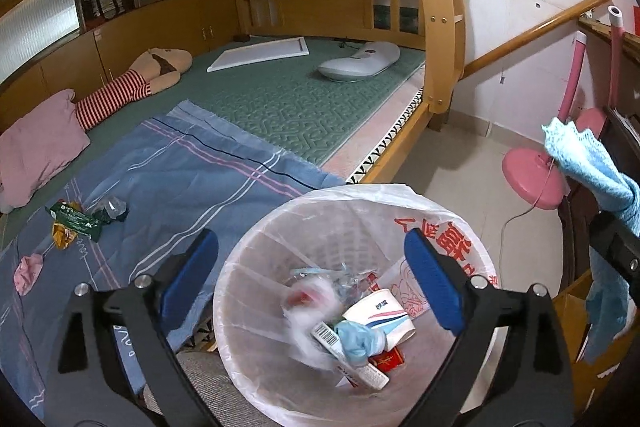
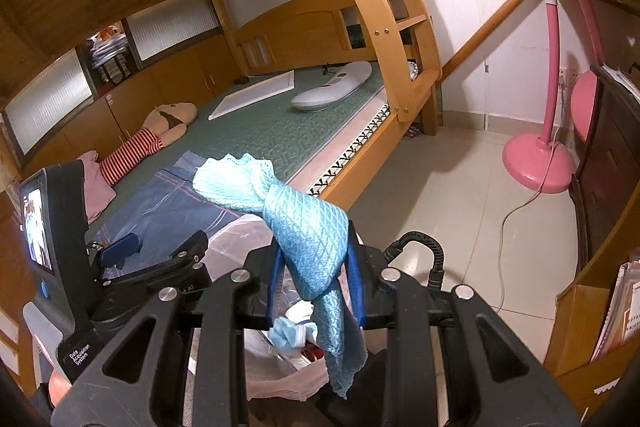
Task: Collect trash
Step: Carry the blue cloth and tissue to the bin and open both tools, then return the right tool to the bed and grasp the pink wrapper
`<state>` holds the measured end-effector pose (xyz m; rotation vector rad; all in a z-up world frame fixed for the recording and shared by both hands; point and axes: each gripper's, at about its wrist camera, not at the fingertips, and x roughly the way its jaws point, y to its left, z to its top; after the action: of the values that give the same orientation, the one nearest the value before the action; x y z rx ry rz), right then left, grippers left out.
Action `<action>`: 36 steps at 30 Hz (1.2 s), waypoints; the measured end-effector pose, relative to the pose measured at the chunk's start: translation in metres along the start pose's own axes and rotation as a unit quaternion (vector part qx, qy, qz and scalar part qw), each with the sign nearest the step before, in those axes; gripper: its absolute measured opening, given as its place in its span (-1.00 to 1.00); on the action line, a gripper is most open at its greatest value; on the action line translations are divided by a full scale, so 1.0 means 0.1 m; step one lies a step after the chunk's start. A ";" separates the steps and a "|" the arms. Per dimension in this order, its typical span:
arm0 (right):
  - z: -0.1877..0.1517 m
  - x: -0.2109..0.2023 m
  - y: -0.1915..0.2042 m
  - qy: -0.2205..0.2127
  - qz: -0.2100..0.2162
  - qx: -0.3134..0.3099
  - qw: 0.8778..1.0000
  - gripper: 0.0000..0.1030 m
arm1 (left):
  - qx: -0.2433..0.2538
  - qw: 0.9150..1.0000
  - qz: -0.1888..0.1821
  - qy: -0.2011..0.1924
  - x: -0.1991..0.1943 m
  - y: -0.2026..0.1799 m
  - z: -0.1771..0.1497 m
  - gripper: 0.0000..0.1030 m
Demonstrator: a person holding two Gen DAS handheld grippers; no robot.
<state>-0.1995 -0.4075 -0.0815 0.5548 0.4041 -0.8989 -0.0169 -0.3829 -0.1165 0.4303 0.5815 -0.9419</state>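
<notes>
Legible text. A white label [image 2: 79,353] on the black body of the left gripper [image 2: 120,250], seen from the right wrist view, reads "Data Acquisition System". The bin liner [image 1: 448,227] of the trash bin [image 1: 240,307] carries large red printed characters on its far right rim, inverted and not decipherable. Inside the bin, a white carton [image 1: 329,338] bears a barcode; its digits are too small to read. The paper cup [image 1: 380,315] beside the carton shows a small dark mark, illegible.

A smeared white blur [image 1: 304,311] hides part of the trash in the lined bin [image 1: 256,239], while the blue cloth [image 2: 316,243] masks the bin's interior at lower centre.
</notes>
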 end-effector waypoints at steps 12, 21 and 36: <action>-0.02 0.45 0.22 0.051 0.010 -0.031 0.998 -0.33 | -0.041 0.998 0.039 -0.020 -0.25 0.55 -0.02 0.85; -0.08 0.77 0.58 0.083 0.027 -0.060 0.994 0.59 | -0.096 0.991 0.087 -0.018 -0.37 1.22 -0.15 0.85; -0.72 1.38 3.22 0.172 0.246 -0.280 0.912 0.59 | -0.272 0.923 0.273 0.016 -0.96 3.41 -1.19 0.85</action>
<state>0.1349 -0.2886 -0.1231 0.2536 0.7714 -0.1687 0.1956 -0.0753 -0.1154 0.0893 0.6760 -0.2155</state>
